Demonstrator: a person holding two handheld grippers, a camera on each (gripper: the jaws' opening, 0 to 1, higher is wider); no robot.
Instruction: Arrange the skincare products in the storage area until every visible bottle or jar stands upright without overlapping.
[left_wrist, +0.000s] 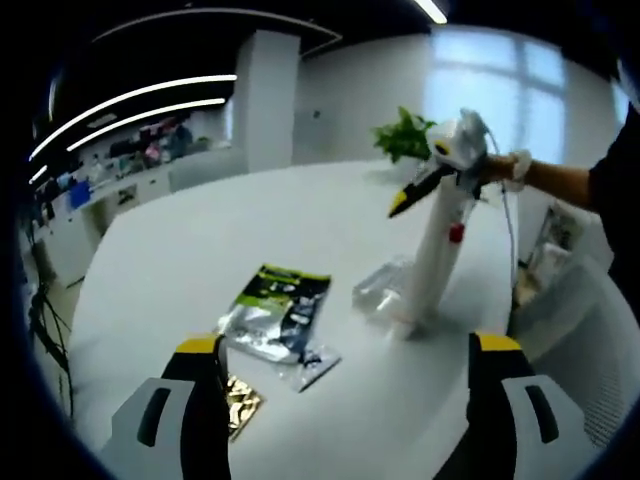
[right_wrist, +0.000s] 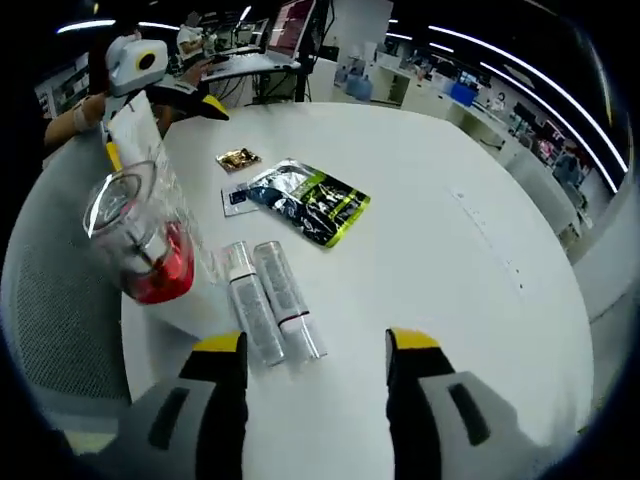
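Two clear-and-silver tubes (right_wrist: 268, 300) lie flat side by side on the white round table (right_wrist: 450, 200), just ahead of my right gripper (right_wrist: 316, 340), which is open and holds nothing. Close on the left stands a tall white container with a clear top and red inside (right_wrist: 140, 250); in the left gripper view the tall white container (left_wrist: 432, 265) rises beside the tubes (left_wrist: 385, 290). A silver-and-green sachet (left_wrist: 275, 310) lies ahead of my open left gripper (left_wrist: 347, 343). The right gripper (left_wrist: 400, 203) hovers above the tall container. The left gripper (right_wrist: 208, 103) shows at the far table edge.
A small gold packet (right_wrist: 238, 158) lies beyond the sachet (right_wrist: 310, 200), and a gold packet (left_wrist: 240, 400) sits by my left jaw. A potted plant (left_wrist: 405, 135) stands at the table's far side. A person's hand (left_wrist: 510, 165) holds the right gripper. Desks and shelves ring the room.
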